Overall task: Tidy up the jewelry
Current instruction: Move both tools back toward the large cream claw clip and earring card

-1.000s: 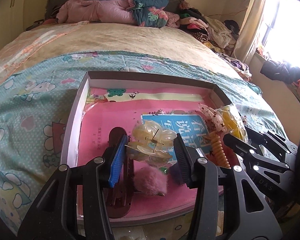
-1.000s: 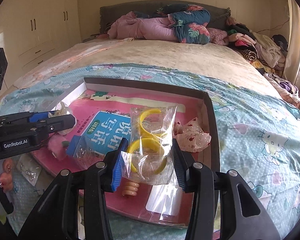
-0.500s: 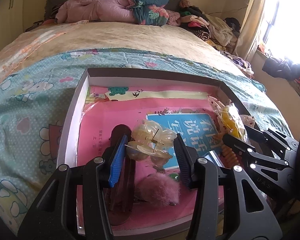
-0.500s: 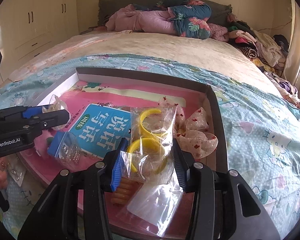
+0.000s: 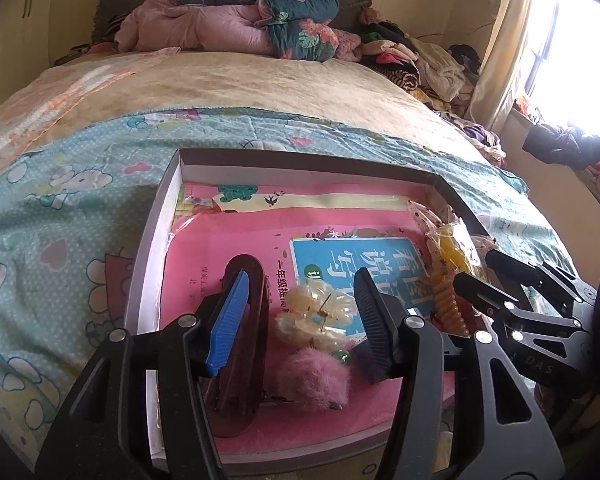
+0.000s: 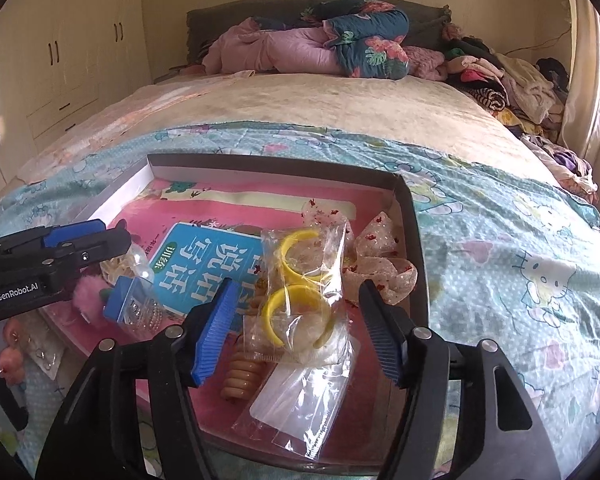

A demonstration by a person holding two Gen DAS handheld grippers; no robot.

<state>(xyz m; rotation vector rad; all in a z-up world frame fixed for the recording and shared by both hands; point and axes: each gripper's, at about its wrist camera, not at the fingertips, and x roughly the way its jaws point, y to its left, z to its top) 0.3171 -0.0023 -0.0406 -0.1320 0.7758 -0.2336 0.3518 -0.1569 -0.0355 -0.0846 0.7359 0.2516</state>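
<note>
A shallow box (image 5: 152,240) with a pink lining lies on the bed; it also shows in the right wrist view (image 6: 414,240). My left gripper (image 5: 300,316) is open above a cream claw clip (image 5: 316,316), which lies in the box beside a brown barrette (image 5: 244,360) and a pink pompom (image 5: 316,376). My right gripper (image 6: 296,328) is open around a clear bag of yellow bangles (image 6: 300,300) lying in the box. An orange spiral hair tie (image 6: 240,376), a speckled bow (image 6: 380,268) and a small bag of beads (image 6: 136,312) lie nearby.
A blue booklet (image 6: 204,268) lies in the box's middle. The box sits on a Hello Kitty sheet (image 6: 520,272). Pink earrings (image 6: 12,356) lie outside the box at left. Blankets (image 6: 308,48) and clothes are piled at the bed's head; wardrobes (image 6: 60,60) stand at left.
Both grippers opened wider and moved back slightly. The claw clip dropped from the left jaws into the box. The bangle bag settled in the box, free of the right jaws.
</note>
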